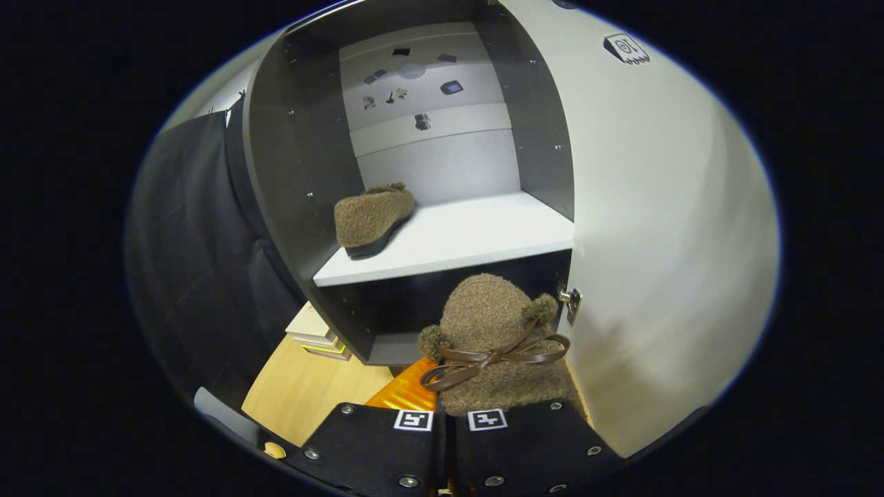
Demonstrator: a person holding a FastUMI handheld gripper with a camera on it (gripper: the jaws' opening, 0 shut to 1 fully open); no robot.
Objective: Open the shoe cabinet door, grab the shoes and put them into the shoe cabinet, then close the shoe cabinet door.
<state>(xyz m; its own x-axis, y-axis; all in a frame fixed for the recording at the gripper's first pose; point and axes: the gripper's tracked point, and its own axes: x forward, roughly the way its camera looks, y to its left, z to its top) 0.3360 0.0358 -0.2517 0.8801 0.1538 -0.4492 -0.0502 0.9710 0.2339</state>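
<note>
Clearly, the jaws of the gripper (449, 414) are drawn close together and seem clamped on the near end of a fuzzy brown slipper (494, 331), which is held in front of the open shoe cabinet (297, 172). A second slipper (373, 219) is seen on the left of the white shelf (476, 238), while the door (663, 228) is swung open at the right.

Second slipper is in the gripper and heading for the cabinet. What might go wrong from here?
The gripper holds the slipper only by its heel end, so it may sag or slip out. The held slipper sits below the white shelf; its toe could catch the shelf's front edge. The first slipper overhangs that edge and could be knocked off.
</note>
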